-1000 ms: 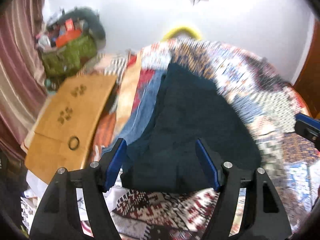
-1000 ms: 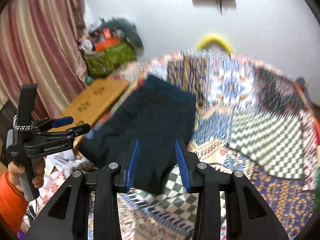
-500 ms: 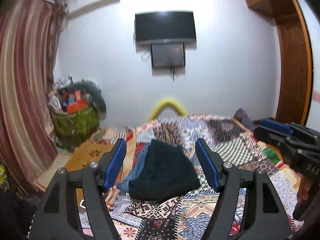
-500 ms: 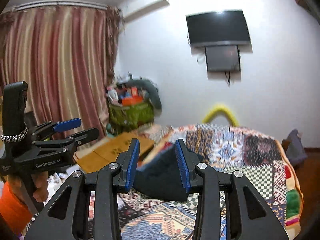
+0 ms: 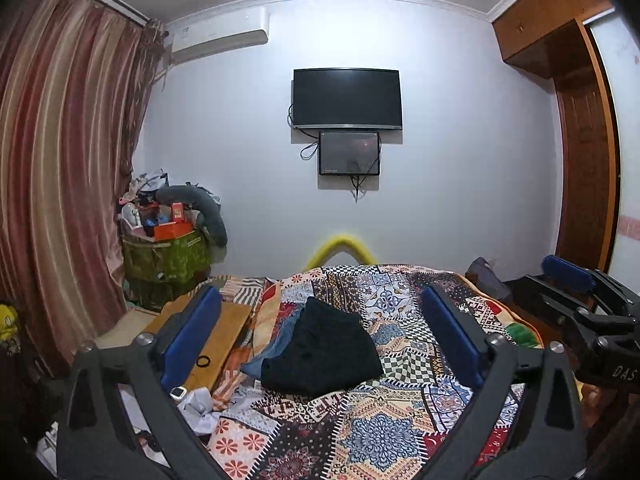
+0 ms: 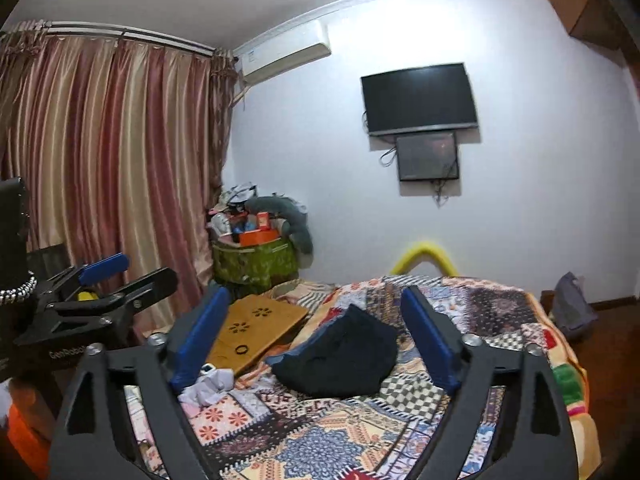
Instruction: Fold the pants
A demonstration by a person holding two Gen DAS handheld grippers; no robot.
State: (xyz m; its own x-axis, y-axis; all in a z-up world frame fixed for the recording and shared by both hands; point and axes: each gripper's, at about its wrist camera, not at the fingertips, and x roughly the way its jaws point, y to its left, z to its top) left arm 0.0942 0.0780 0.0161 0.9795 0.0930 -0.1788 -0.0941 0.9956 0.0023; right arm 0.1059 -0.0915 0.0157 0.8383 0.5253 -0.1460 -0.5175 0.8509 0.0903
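Note:
The dark pants (image 5: pixel 320 350) lie folded in a compact bundle on the patchwork bedspread (image 5: pixel 384 420), on top of blue jeans (image 5: pixel 276 344). They also show in the right wrist view (image 6: pixel 340 358). My left gripper (image 5: pixel 320 340) is open and empty, held well back from and above the bundle. My right gripper (image 6: pixel 314 340) is open and empty, also held back from the bed. Each gripper shows at the edge of the other's view: the right one (image 5: pixel 576 300) and the left one (image 6: pixel 108 284).
A wooden lap desk (image 5: pixel 208 340) lies at the bed's left edge, with crumpled white cloth (image 5: pixel 200 408) near it. A green hamper full of items (image 5: pixel 168 256) stands by the striped curtain (image 5: pixel 60 180). A TV (image 5: pixel 346 98) hangs on the far wall. A wardrobe (image 5: pixel 580 140) stands at right.
Both grippers have pulled up and back from close over the pants to a far, level view of the room. The right gripper's jaws have widened. The pants stay folded on the bed.

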